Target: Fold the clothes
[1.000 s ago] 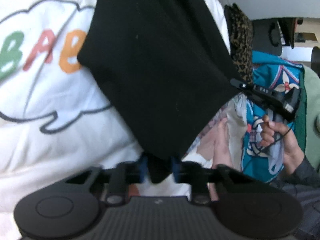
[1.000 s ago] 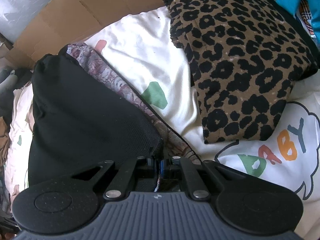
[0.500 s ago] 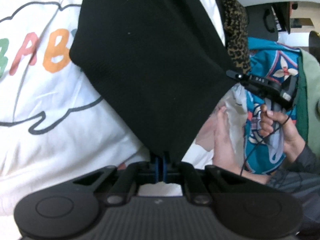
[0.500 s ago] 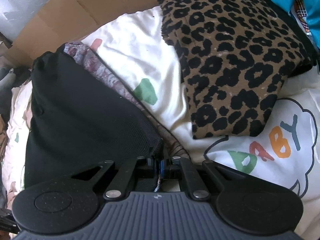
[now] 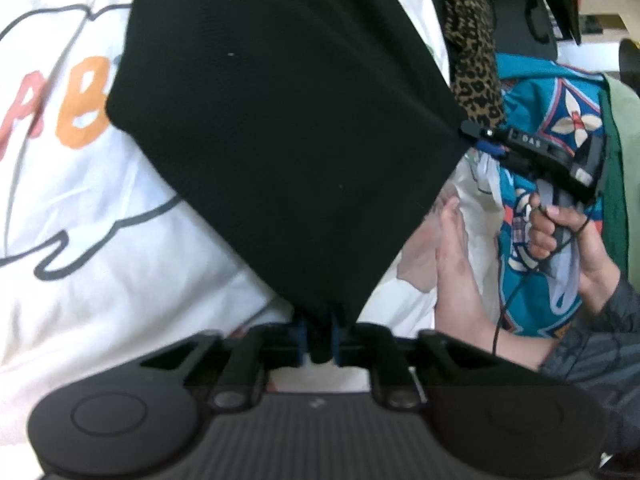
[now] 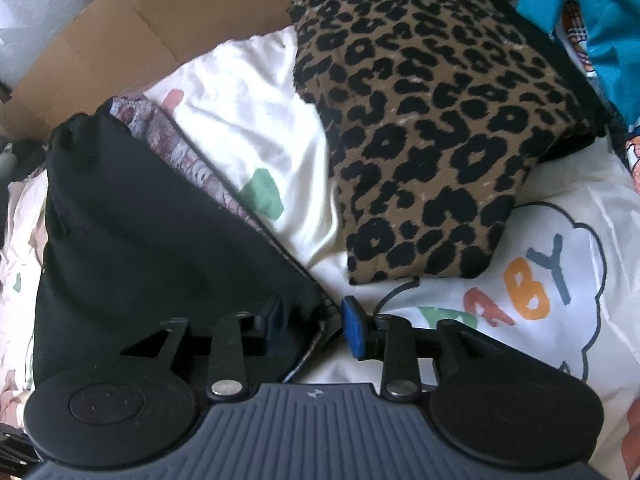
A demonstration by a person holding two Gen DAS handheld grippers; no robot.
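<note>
A folded black garment lies across a white sheet printed with coloured letters. My left gripper pinches its near corner; the jaws are easing apart slightly, with the cloth still pressed between the pads. In the right wrist view the same black garment lies at the left, and its corner sits between the jaws of my right gripper. Those jaws are opening, and the blue pad stands clear of the cloth. From the left wrist view, the right gripper is at the garment's right corner, held by a hand.
A folded leopard-print garment lies on the printed sheet to the right of the black one. A teal patterned cloth lies beyond it. A cardboard box stands at the back left.
My right gripper's jaws have parted and let go of the black corner. My left gripper stays on its corner, and the view there has shifted a little.
</note>
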